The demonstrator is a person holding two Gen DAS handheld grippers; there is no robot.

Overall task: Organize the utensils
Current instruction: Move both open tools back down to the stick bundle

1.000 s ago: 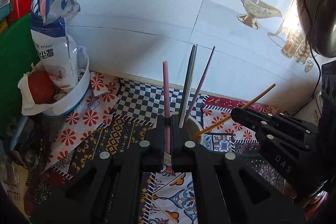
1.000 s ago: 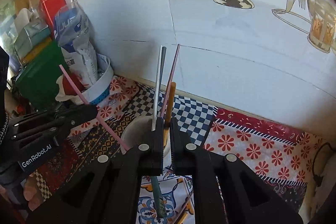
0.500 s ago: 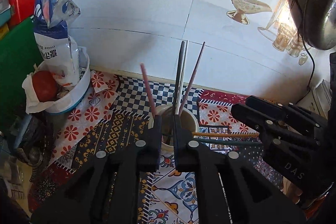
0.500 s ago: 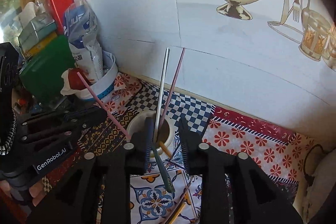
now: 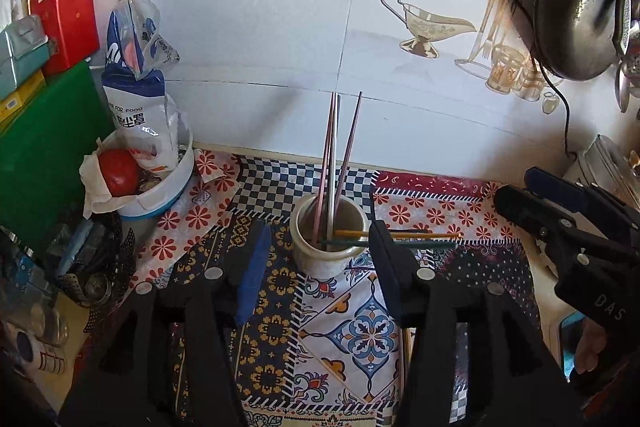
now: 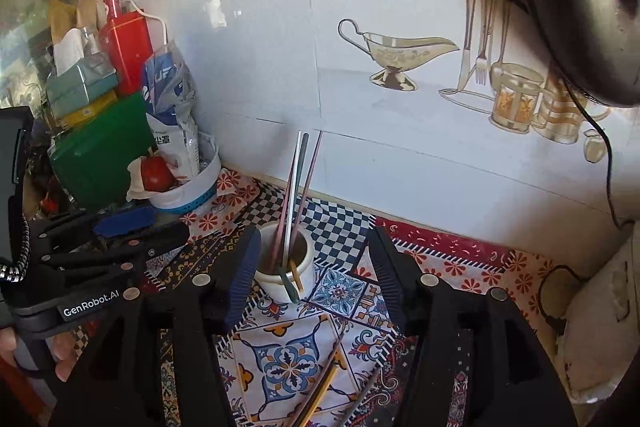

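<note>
A squat, glazed cream cup (image 5: 328, 241) stands on the patchwork-cloth tabletop (image 5: 360, 331), holding thin straight chopsticks (image 5: 332, 155); an orange and a green one lean over its rim. Left fingers (image 5: 318, 269) and right fingers (image 6: 316, 273) are opening, both empty, flanking the cup.

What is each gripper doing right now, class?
Left gripper: opening, nothing between its fingers.
Right gripper: opening, nothing held; the cup shows beyond its fingers.
</note>
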